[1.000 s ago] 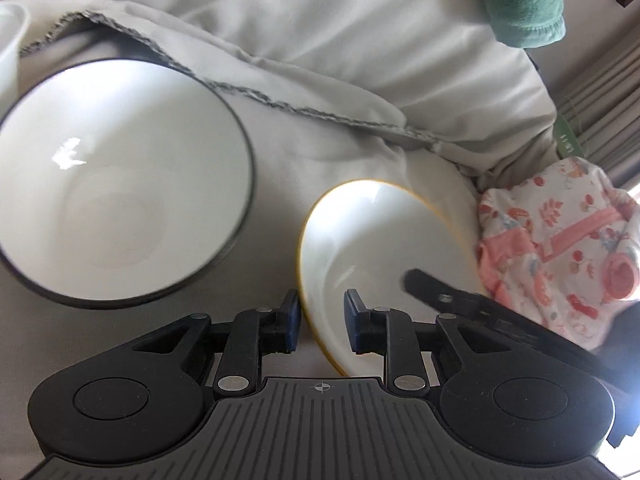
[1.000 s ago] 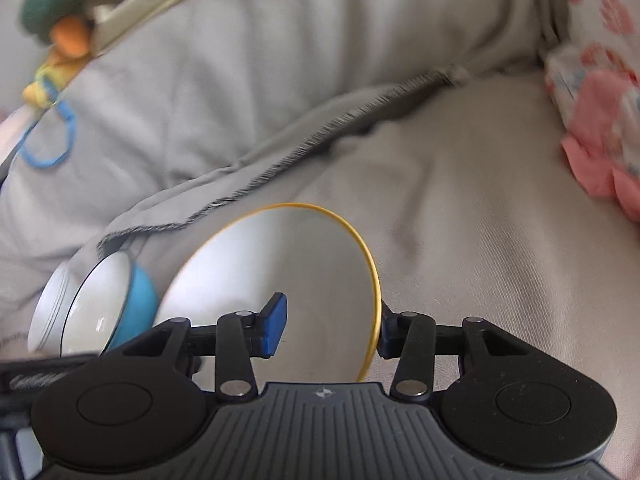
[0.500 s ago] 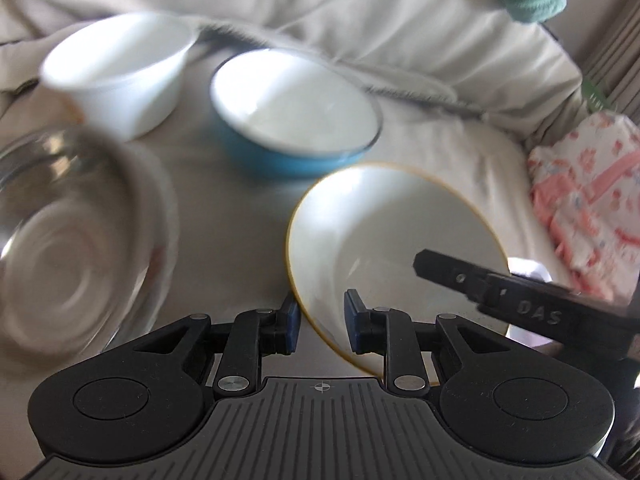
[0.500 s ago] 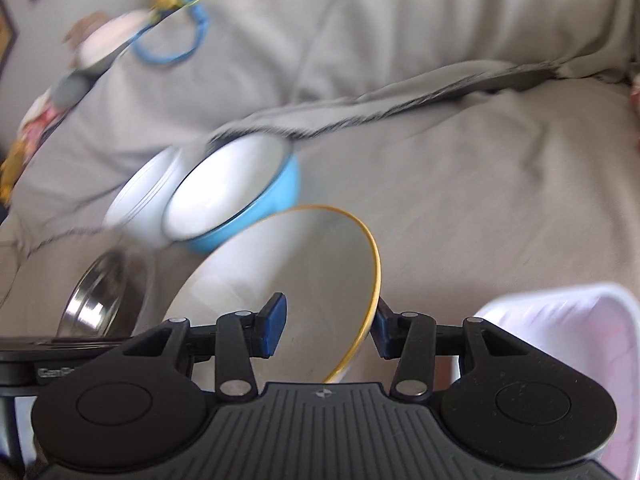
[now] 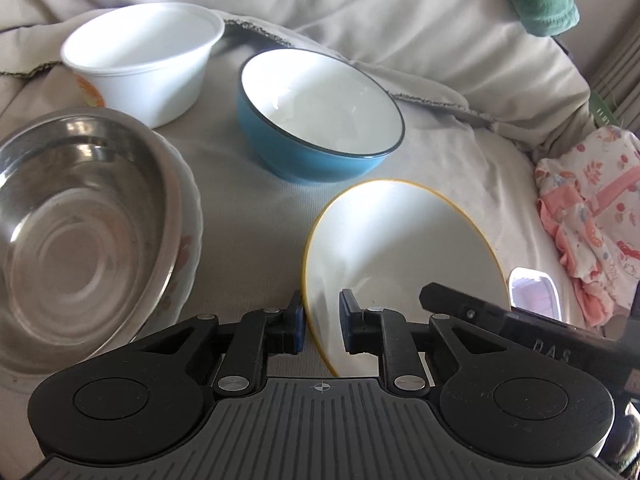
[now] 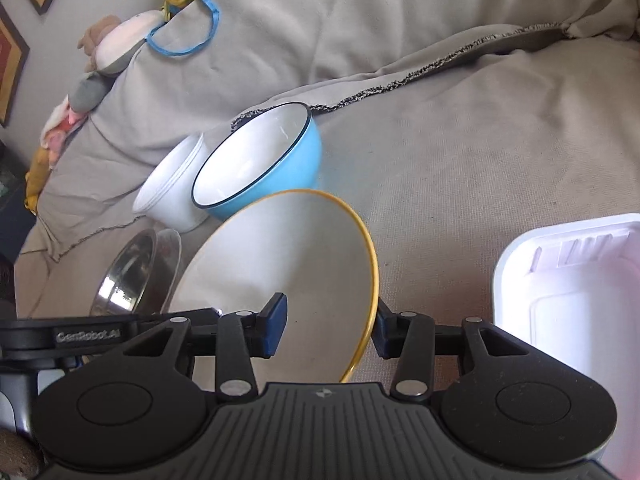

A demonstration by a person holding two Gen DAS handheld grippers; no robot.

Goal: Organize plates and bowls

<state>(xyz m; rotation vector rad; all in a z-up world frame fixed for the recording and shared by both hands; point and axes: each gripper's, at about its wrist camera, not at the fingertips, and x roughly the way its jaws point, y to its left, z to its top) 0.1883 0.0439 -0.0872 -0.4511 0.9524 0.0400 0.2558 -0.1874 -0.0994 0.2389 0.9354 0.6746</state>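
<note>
So the yellow-rimmed bowl (image 5: 404,256) sits tilted between both claws over the grey sofa cover (image 6: 480,140). The left claw (image 5: 322,320) has its jaws straddling the near-left rim; they've just been closing, but a gap shows on the inner side, so it isn't pinching. The right claw (image 6: 330,326) straddles the opposite rim, outer pad against it, inner pad clear. The blue bowl (image 5: 320,116), white bowl (image 5: 140,60) and steel bowl (image 5: 80,208) sit nearby.
</note>
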